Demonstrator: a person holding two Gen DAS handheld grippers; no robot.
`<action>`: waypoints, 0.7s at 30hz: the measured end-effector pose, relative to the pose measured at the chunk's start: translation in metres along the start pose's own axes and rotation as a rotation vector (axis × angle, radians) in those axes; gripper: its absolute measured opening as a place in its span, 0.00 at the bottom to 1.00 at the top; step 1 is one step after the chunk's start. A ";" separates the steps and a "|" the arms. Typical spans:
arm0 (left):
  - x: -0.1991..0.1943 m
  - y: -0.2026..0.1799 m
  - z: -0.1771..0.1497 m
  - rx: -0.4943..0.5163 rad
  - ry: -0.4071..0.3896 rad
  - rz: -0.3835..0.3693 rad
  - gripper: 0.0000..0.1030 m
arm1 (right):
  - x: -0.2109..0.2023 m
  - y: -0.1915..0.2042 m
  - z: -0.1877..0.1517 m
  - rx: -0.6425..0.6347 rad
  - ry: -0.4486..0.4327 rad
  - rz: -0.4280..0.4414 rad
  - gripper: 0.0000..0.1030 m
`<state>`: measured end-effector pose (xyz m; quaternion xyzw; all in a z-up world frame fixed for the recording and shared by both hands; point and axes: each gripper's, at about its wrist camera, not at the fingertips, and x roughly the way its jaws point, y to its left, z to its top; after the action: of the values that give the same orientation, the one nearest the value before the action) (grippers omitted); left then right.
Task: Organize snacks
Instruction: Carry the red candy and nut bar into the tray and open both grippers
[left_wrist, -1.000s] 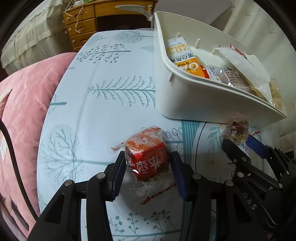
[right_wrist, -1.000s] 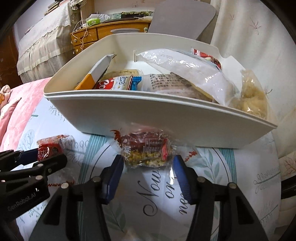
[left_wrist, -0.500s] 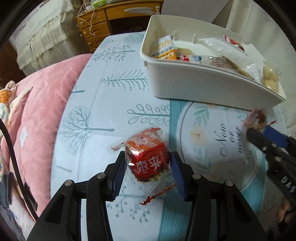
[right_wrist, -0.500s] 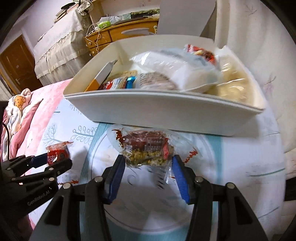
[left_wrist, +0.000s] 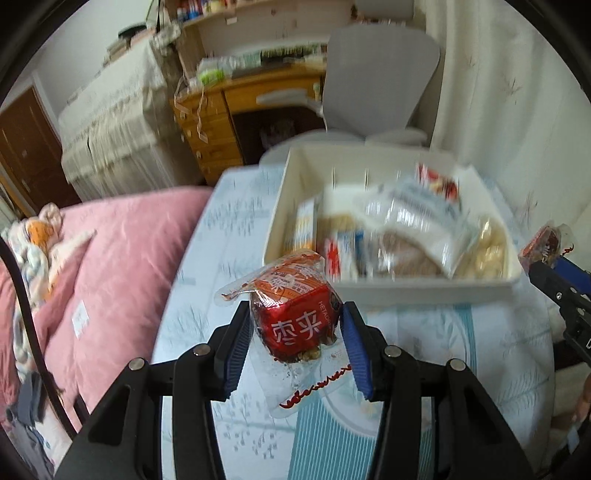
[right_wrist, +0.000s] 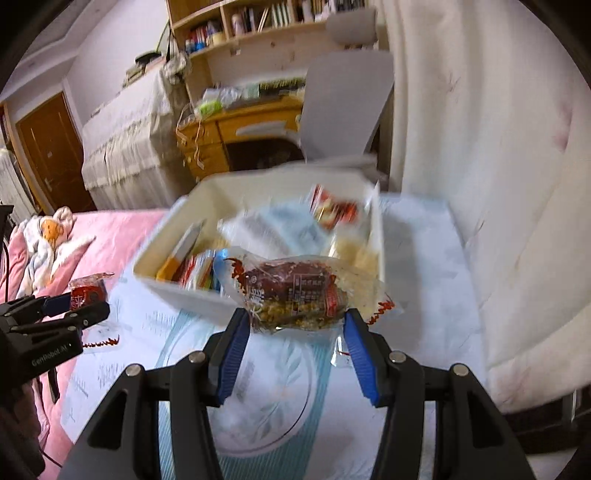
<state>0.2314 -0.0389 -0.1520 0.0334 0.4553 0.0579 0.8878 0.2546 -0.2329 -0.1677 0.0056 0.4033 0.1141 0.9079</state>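
Each hand-held gripper clamps a wrapped snack (left_wrist: 297, 319) (right_wrist: 295, 295) before the crowded white bin (left_wrist: 391, 291)

My left claw (left_wrist: 295, 325) is matt black plastic with ribbed blue pads (left_wrist: 236, 350) and small shiny metal pins. It grips a red snack (left_wrist: 297, 317) wrapped in glossy, crinkled clear film. My right claw (right_wrist: 295, 325) pinches a dark snack (right_wrist: 295, 291) in the same shiny film. The bin (left_wrist: 406, 291) looks like smooth cream plastic. The surface (left_wrist: 480, 369) wears a printed cloth; the blanket (left_wrist: 129, 258) is soft pink fabric, the desk (left_wrist: 229, 122) varnished wood.
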 end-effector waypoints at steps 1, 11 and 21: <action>-0.003 -0.002 0.006 0.009 -0.013 0.010 0.45 | -0.001 -0.002 0.005 0.002 -0.005 -0.004 0.51; -0.004 -0.013 0.082 0.020 -0.066 0.014 0.46 | -0.008 -0.007 0.061 -0.052 -0.120 0.050 0.52; 0.023 -0.037 0.126 0.076 -0.020 -0.155 0.51 | 0.025 -0.008 0.077 -0.035 -0.076 0.008 0.58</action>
<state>0.3499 -0.0737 -0.1008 0.0326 0.4493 -0.0285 0.8923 0.3289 -0.2288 -0.1351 -0.0042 0.3665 0.1244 0.9220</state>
